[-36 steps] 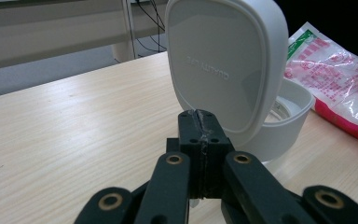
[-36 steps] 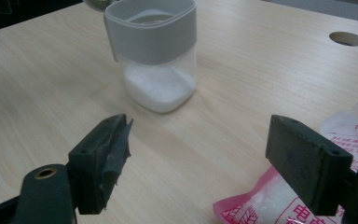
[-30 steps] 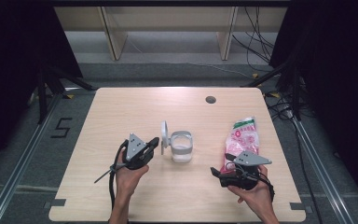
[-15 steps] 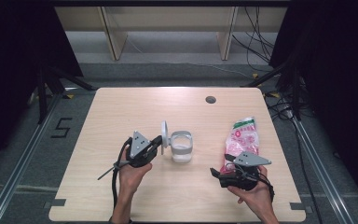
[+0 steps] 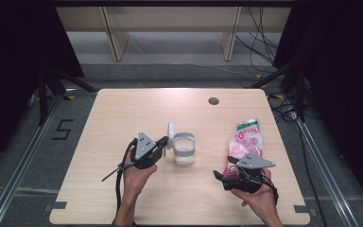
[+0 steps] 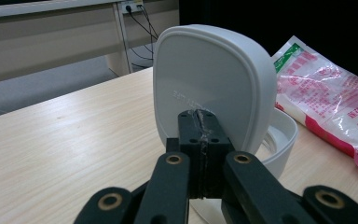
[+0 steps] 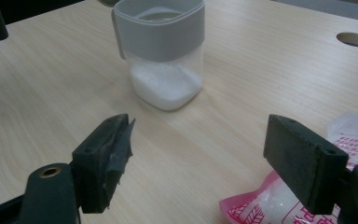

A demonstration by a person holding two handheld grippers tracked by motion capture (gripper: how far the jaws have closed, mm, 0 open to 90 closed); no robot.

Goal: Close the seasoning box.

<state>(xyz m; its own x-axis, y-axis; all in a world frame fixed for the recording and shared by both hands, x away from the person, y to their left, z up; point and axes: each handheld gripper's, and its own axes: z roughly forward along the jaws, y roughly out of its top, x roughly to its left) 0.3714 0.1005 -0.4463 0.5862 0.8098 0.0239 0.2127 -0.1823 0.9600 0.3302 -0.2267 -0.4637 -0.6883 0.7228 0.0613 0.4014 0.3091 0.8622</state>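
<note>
One readable mark: a numeral on the floor.
A dark "5" (image 5: 63, 129) stood on the grey floor, well off to the left of the left gripper's jaws. Embossed lettering on the white lid (image 6: 214, 79), just above those jaws, and red print on the bag (image 6: 328, 100) were too small to read.

The light wooden rectangular table (image 5: 123, 118) has a round grommet hole (image 5: 213, 100) near its far edge. A clear plastic container with white collar (image 5: 184, 149) stands mid-table. A pink-and-white plastic bag (image 5: 245, 142) lies flat, well apart.
</note>
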